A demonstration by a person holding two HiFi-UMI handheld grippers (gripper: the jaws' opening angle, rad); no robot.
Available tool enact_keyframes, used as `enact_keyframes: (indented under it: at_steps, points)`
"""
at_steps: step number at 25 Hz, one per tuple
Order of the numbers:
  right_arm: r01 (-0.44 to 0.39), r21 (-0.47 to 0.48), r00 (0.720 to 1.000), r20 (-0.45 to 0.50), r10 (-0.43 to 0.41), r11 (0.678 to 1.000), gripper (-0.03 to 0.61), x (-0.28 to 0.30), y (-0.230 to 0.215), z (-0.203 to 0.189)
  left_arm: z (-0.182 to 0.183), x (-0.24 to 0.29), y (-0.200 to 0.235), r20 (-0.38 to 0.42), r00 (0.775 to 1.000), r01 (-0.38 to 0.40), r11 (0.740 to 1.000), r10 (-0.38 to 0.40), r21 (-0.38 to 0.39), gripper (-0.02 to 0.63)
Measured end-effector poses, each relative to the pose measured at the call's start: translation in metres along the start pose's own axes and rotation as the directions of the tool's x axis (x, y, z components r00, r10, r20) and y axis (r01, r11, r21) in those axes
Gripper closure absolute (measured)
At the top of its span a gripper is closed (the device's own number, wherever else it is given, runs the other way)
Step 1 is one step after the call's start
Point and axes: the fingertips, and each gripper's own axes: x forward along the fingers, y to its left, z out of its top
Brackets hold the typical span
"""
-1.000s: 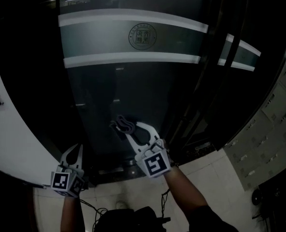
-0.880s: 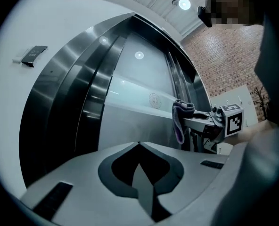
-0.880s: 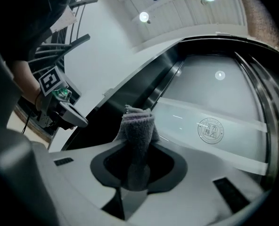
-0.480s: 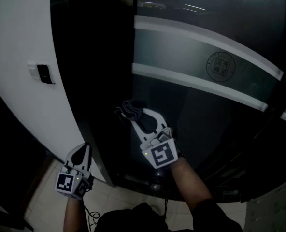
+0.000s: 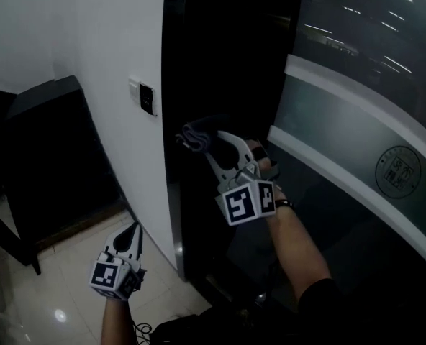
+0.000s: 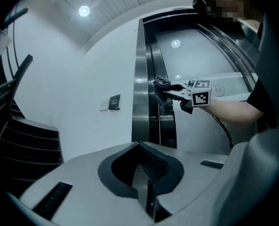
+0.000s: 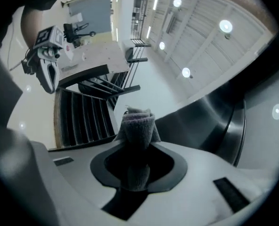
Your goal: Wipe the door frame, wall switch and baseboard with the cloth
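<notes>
Grey folded cloth point(image 5: 196, 131), clamped in your right gripper point(image 5: 193, 142), has swung from the glass door point(image 5: 357, 128) to the black door frame point(image 5: 213, 49): begin wiping. Your left gripper point(image 5: 132, 230) hangs closed, empty.

Glass panel point(image 5: 364, 42) at right, crossed by a frosted band point(image 5: 342, 113) edged with two pale stripes and bearing a round emblem point(image 5: 398, 172) — streaks of reflected light mark its upper part. White wall point(image 5: 83, 27) at left, a dark cabinet point(image 5: 47, 149) against it, standing on glossy pale floor tiles point(image 5: 33, 293). Overhead, in the gripper views — round recessed lights point(image 7: 225, 26) in a ribbed ceiling point(image 7: 201, 41).
</notes>
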Motion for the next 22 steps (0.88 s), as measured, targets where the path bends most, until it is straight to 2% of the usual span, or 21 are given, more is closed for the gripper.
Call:
enact_keyframes:
  at_steps: [4,9,13,17,22]
  points:
    - [-0.035,-0.009,0.998,0.045,0.035,0.999,0.488,0.014,-0.024,0.004,0.0,-0.029,-0.01,0.004,0.994,-0.108,0.994,0.108,0.005,0.614]
    - [0.008,-0.013,0.998,0.058,-0.008,1.0,0.488,0.019,-0.051,0.008,-0.001,-0.055,-0.014,-0.009,0.979,-0.205,0.979,0.205,0.014,0.614]
    - [0.021,-0.022,0.999,0.04,-0.021,1.0,0.488,0.032,-0.057,0.01,0.005,-0.058,-0.011,-0.006,0.979,-0.206,0.978,0.206,0.019,0.614]
    - [0.001,-0.011,1.0,0.027,-0.001,1.0,0.488,0.046,-0.044,0.007,0.006,-0.059,-0.006,-0.015,0.98,-0.199,0.98,0.2,0.023,0.614]
    - [0.013,-0.025,1.0,0.027,-0.012,1.0,0.488,0.046,-0.029,0.003,0.001,-0.06,0.006,-0.04,0.983,-0.18,0.983,0.181,0.02,0.614]
